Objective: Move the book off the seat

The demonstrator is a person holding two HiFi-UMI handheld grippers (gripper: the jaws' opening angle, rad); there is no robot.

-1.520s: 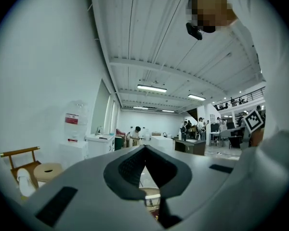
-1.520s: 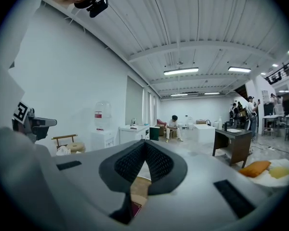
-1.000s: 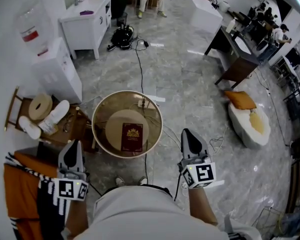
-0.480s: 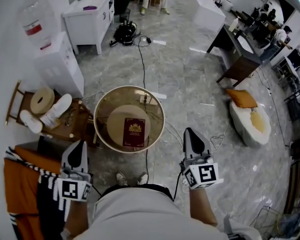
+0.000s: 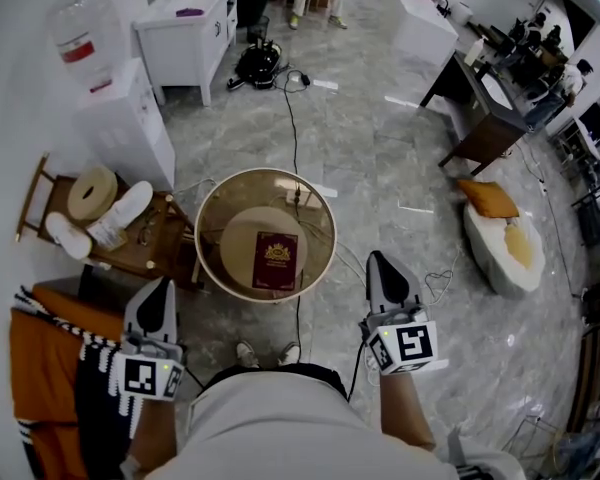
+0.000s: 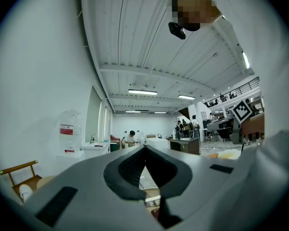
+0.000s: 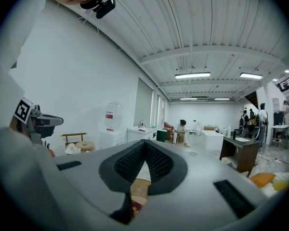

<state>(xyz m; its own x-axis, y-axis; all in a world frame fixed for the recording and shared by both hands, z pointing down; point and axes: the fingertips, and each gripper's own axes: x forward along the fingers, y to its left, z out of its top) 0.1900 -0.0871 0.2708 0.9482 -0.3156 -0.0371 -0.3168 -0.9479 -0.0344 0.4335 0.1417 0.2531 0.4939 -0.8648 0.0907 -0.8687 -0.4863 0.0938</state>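
on the round seat (image 5: pixel 238 240) lies the maroon book (image 5: pixel 276 261) (flat, cover up); left gripper (image 5: pixel 158 293) and right gripper (image 5: pixel 380 268) both clenched, empty, near it.

A big open office: desks (image 5: pixel 480 118) and people (image 5: pixel 555 63) far right, a water cooler (image 5: pixel 110 108) left, strip lights (image 7: pixel 192 75) overhead.

One book (image 5: pixel 275 260), one round seat (image 5: pixel 242 238), two grippers (a left gripper (image 5: pixel 158 293) and a right gripper (image 5: pixel 379 266)), two white slippers (image 5: pixel 123 211), one orange cushion (image 5: pixel 489 198), one water bottle (image 5: pixel 78 36), one black bag (image 5: pixel 258 65).
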